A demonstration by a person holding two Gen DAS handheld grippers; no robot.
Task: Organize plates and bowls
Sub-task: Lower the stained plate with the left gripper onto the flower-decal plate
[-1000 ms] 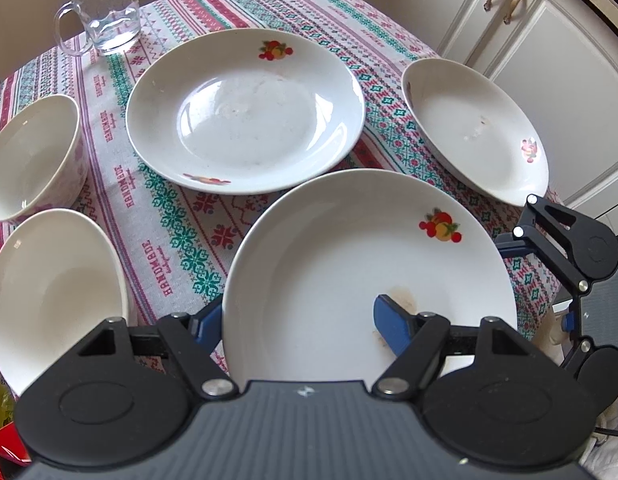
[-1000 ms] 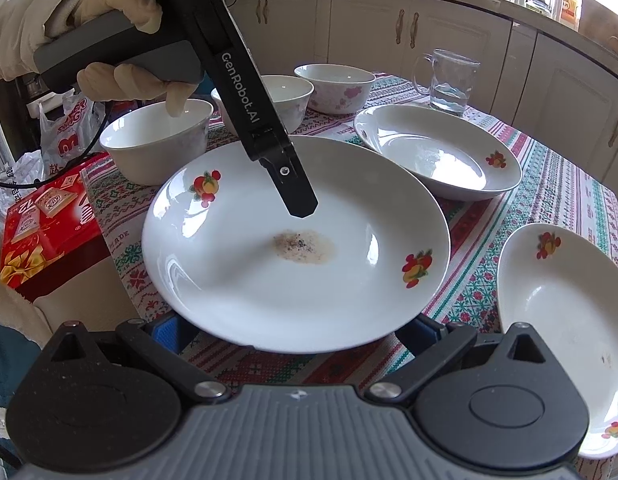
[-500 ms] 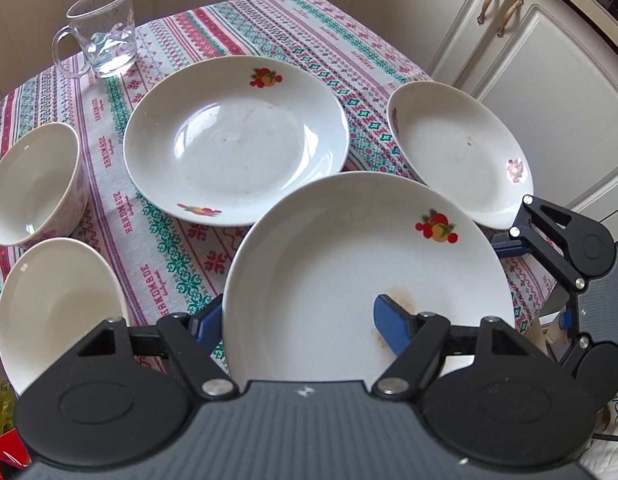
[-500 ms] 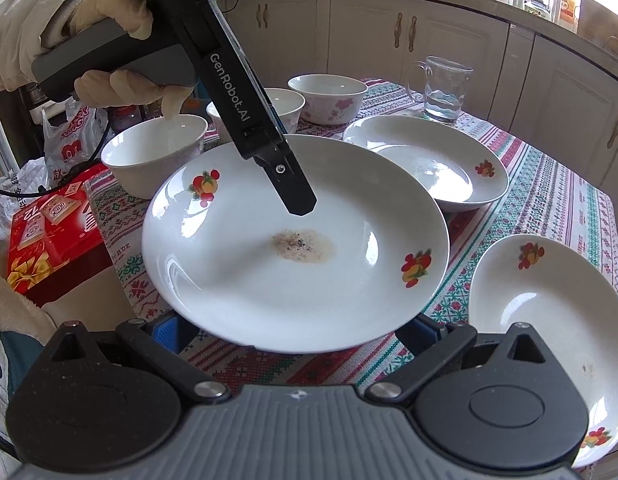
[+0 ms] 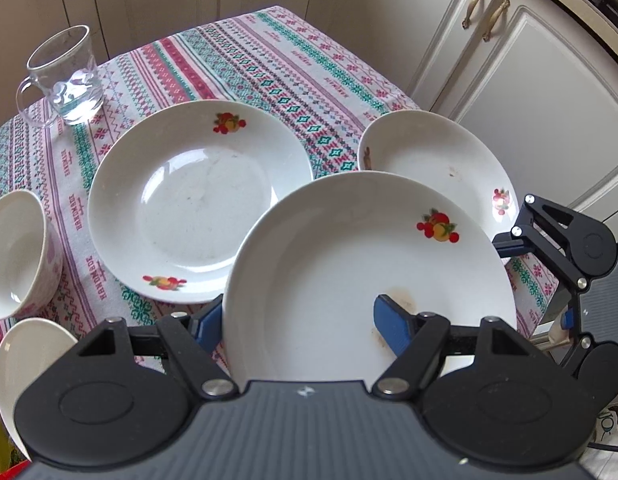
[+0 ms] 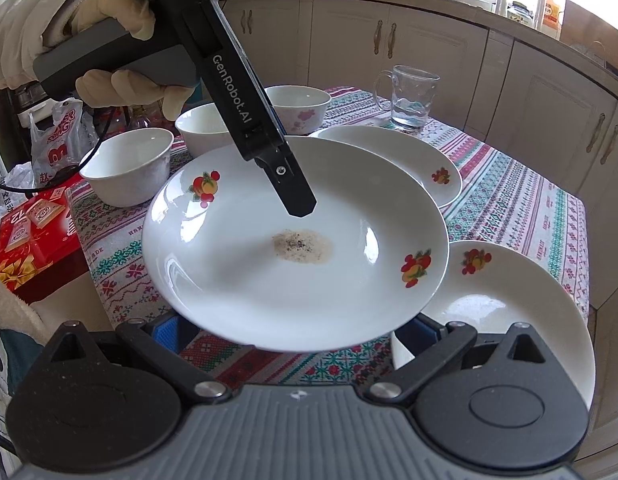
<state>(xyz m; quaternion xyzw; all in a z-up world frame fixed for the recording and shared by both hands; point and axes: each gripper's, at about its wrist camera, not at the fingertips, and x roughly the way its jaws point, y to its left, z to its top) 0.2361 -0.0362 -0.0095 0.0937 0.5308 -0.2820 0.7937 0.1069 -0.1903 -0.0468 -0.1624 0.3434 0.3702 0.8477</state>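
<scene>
A white plate with fruit decals and a brown stain (image 5: 349, 264) (image 6: 269, 280) hangs above the table. My left gripper (image 5: 297, 316) is shut on its rim, one blue pad inside the plate and the other under the edge. In the right wrist view that upper finger (image 6: 297, 200) reaches over the plate, held by a gloved hand (image 6: 109, 20). My right gripper (image 6: 295, 332) (image 5: 535, 284) stands open, its fingers spread beneath the plate's near rim. A larger plate (image 5: 197, 208) (image 6: 409, 160) and a smaller one (image 5: 437, 160) (image 6: 509, 300) lie on the tablecloth.
Three white bowls (image 6: 125, 164) (image 6: 205, 128) (image 6: 297, 108) stand at the table's far side; two of them show at the left (image 5: 13, 252) (image 5: 25, 360). A glass mug with water (image 5: 65, 76) (image 6: 413, 96) is near the corner. A red box (image 6: 33, 232) sits beside the table. Cabinets surround it.
Both grippers and the stained plate have risen together. The table's dishes look farther below, and the held plate now overlaps the other two plates in view.
</scene>
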